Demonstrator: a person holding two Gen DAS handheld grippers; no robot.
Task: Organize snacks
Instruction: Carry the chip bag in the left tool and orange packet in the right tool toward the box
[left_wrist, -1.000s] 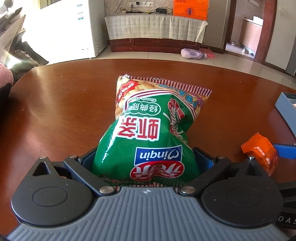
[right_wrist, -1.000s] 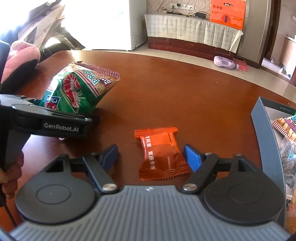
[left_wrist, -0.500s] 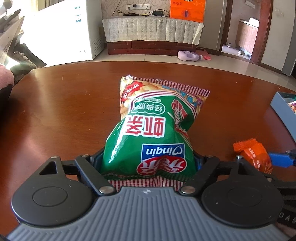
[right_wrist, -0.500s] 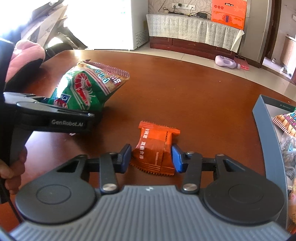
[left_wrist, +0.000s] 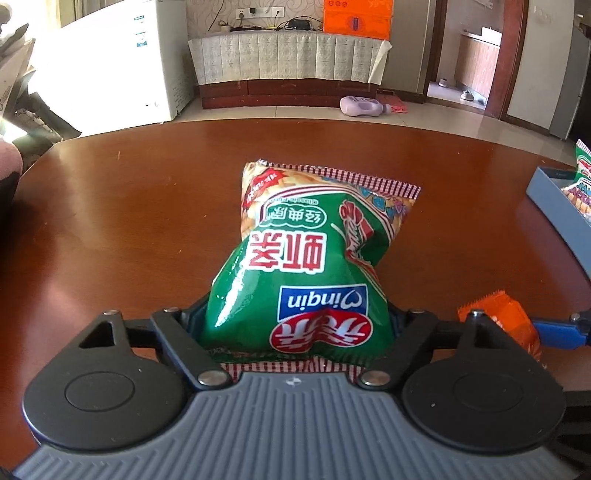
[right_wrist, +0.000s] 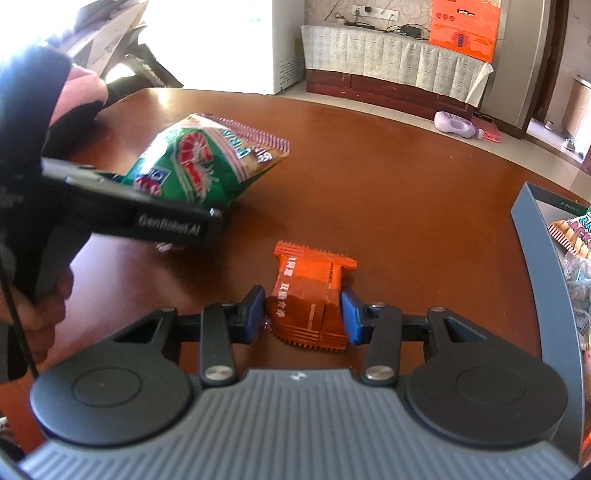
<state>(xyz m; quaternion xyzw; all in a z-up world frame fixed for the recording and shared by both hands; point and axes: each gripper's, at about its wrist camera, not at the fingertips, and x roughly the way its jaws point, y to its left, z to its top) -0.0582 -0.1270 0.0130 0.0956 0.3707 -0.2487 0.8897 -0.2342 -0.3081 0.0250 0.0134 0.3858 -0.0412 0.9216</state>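
My left gripper (left_wrist: 295, 317) is shut on a green prawn-cracker bag (left_wrist: 306, 266) and holds it lifted above the brown table (left_wrist: 129, 221). The bag also shows in the right wrist view (right_wrist: 203, 166), with the left gripper (right_wrist: 147, 218) in front of it. My right gripper (right_wrist: 303, 310) is shut on a small orange snack packet (right_wrist: 310, 291) and pinches its sides, raised off the table. The orange packet shows at the right in the left wrist view (left_wrist: 506, 317).
A grey open box (right_wrist: 539, 266) holding several snack packs stands at the table's right; it also shows in the left wrist view (left_wrist: 554, 214). The table's far edge curves across the back. A purple bottle (left_wrist: 362, 107) lies on the floor beyond.
My right gripper closed on the orange packet and lifted it. My left gripper raised the green bag higher off the table.
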